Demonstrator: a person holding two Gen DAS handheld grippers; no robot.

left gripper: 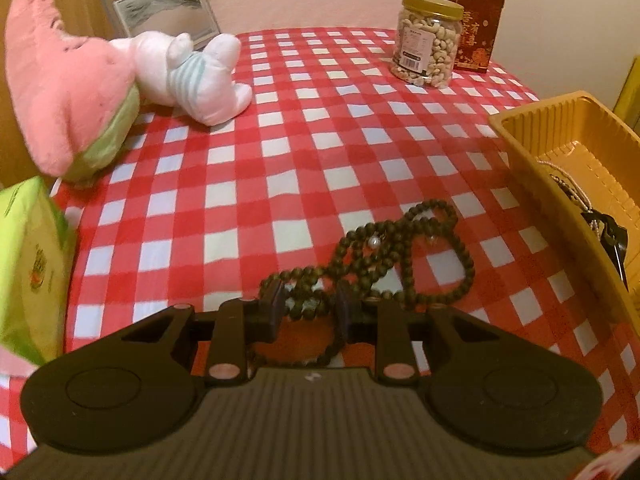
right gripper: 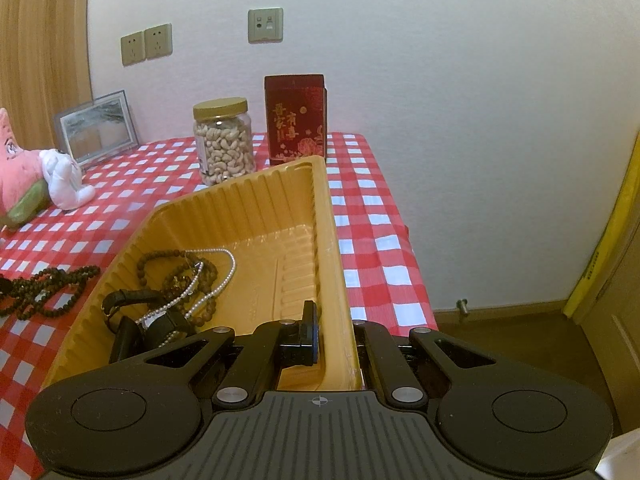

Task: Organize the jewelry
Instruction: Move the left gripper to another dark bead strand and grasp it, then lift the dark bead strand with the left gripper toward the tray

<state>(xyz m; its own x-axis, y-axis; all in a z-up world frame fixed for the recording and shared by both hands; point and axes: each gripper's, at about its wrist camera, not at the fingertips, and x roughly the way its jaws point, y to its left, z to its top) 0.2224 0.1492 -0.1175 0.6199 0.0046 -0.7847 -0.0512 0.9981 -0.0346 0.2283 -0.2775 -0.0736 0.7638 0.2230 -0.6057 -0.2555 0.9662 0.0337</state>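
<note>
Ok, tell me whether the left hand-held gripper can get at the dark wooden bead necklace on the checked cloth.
Probably yes: the left hand-held gripper already straddles strands of the dark wooden bead necklace, with nothing in between.

Left wrist view: low over the checked tablecloth (left gripper: 304, 128), looking forward along the left gripper (left gripper: 310, 308) toward the back wall; dark bead necklace (left gripper: 400, 256) close in front, yellow tray (left gripper: 560, 148) at right edge.

Right wrist view: higher, at the table's right side, looking along the right gripper (right gripper: 336, 336) over the tray's near wall toward the wall sockets (right gripper: 146, 44).

Shared: tray, necklace, cashew jar (left gripper: 428, 40), red box (left gripper: 478, 28), plush toys (left gripper: 68, 76), picture frame (left gripper: 164, 4).
</note>
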